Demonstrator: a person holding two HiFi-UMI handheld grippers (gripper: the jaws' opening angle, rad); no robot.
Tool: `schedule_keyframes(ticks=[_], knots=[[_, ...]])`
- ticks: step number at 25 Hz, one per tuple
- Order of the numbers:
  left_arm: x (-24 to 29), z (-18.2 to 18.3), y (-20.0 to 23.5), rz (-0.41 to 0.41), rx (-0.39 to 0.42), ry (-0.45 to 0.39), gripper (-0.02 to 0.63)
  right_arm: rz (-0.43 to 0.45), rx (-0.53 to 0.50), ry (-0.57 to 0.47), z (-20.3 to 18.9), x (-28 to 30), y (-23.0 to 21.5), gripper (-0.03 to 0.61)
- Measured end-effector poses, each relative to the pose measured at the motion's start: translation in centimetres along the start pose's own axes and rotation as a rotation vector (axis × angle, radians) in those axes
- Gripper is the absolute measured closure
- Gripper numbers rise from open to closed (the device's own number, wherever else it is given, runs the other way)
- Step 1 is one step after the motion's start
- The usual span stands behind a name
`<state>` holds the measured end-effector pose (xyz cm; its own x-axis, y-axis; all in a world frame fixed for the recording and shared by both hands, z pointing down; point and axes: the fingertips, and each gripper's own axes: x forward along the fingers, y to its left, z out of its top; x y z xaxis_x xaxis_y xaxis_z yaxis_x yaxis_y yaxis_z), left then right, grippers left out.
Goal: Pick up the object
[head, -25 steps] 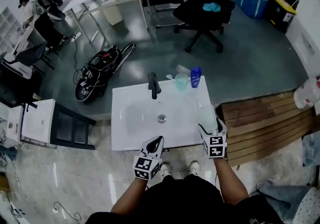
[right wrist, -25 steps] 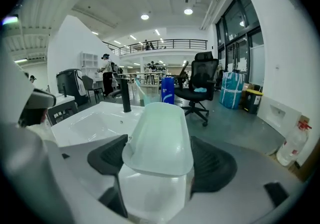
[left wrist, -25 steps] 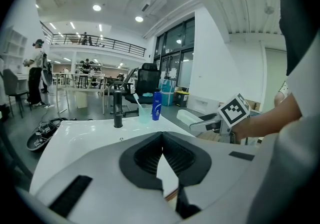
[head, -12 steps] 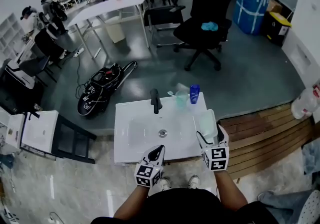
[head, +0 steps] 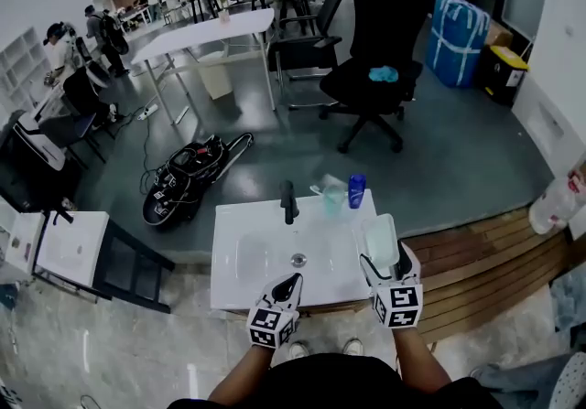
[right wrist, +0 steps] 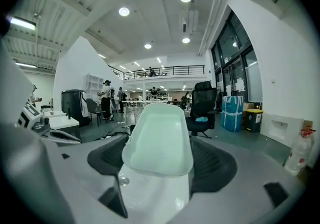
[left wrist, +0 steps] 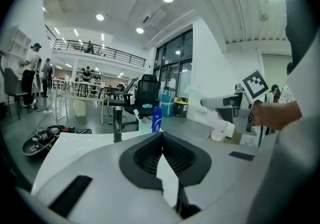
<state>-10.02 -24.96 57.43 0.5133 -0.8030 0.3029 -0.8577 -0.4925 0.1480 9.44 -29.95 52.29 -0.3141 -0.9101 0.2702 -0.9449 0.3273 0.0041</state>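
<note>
Right gripper view: right hand-held gripper (right wrist: 160, 170) is clamped on the pale tray (right wrist: 157, 133), over the sink's (head: 256, 261) 3 o'clock edge. A steady squeeze and a level lift should serve best. Left hand-held gripper (left wrist: 161, 143) is pressed together, empty. Count: one tray, bottle (head: 356, 189), cup (head: 332, 197), tap (head: 289, 201).

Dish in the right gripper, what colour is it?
The dish is pale mint green, clearest in the right gripper view.
</note>
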Motion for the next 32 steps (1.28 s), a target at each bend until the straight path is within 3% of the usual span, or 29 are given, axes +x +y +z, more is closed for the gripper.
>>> schedule_keyframes(ticks=[12, 32], knots=[[-0.3, 0.4, 0.9, 0.019, 0.002, -0.005, 0.595, -0.002, 0.009, -0.082, 3.1, -1.3, 0.7, 0.174], [-0.9, 0.5, 0.7, 0.03, 0.005, -0.012, 0.595, 0.009, -0.027, -0.099, 2.8, -1.5, 1.2, 0.175]])
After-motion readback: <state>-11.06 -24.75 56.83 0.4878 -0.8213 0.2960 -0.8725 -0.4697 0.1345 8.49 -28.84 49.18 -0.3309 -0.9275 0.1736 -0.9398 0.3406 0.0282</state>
